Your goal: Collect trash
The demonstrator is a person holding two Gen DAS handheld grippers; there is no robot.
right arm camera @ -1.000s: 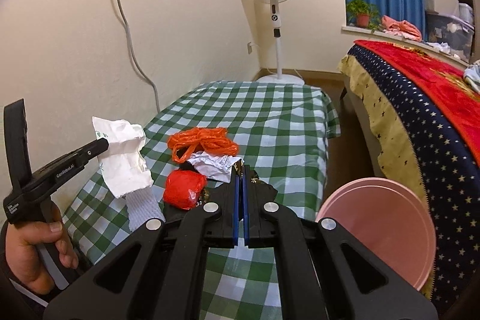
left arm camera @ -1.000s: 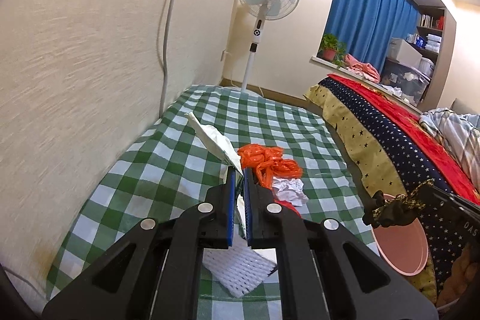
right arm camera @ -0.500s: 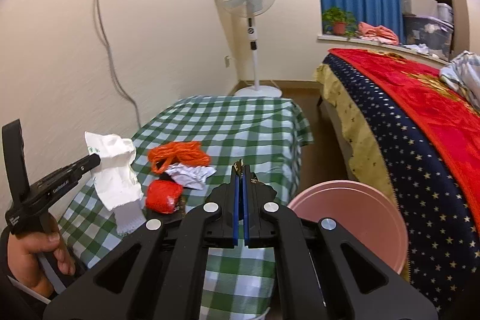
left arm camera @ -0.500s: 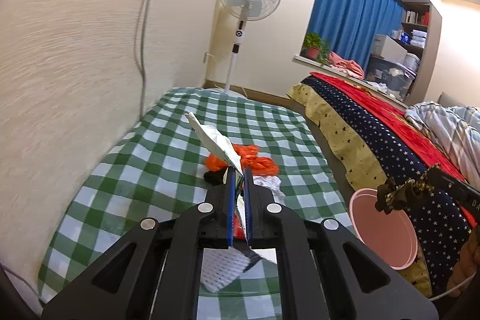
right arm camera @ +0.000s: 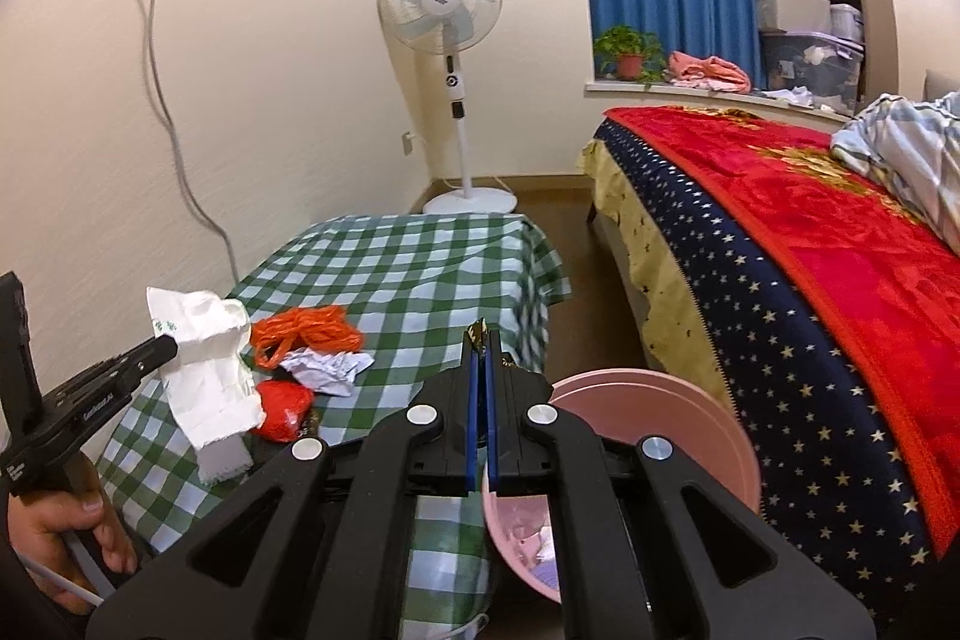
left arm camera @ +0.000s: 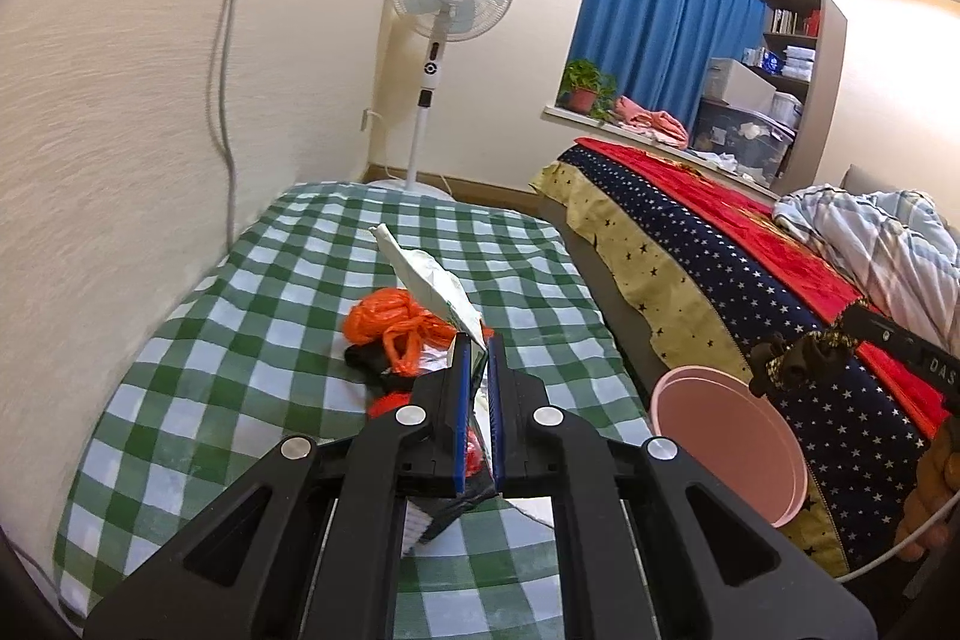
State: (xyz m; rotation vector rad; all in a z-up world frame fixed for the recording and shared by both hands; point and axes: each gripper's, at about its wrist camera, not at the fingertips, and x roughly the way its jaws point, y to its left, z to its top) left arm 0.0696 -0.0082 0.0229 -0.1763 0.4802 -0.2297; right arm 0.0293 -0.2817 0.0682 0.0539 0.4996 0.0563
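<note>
My left gripper (left arm camera: 474, 358) is shut on a crumpled white paper bag (left arm camera: 432, 283), held above the green checked table (left arm camera: 252, 316); the bag also shows in the right wrist view (right arm camera: 210, 364). My right gripper (right arm camera: 480, 340) is shut on a dark gold-patterned wrapper (right arm camera: 477, 331), seen in the left wrist view (left arm camera: 798, 361) above the pink bin (left arm camera: 726, 448). On the table lie an orange plastic bag (right arm camera: 309, 331), a crumpled white paper (right arm camera: 327, 367), a red wrapper (right arm camera: 285, 409) and a black scrap (left arm camera: 366, 361).
The pink bin (right arm camera: 654, 436) stands on the floor between the table and a bed with a starred red blanket (right arm camera: 810, 244). A standing fan (right arm camera: 450, 58) is at the far wall. A cable (right arm camera: 174, 130) hangs down the left wall.
Both grippers have pulled back and risen from the table. The right gripper with its wrapper has moved over the pink bin. The left gripper has lifted the white bag higher.
</note>
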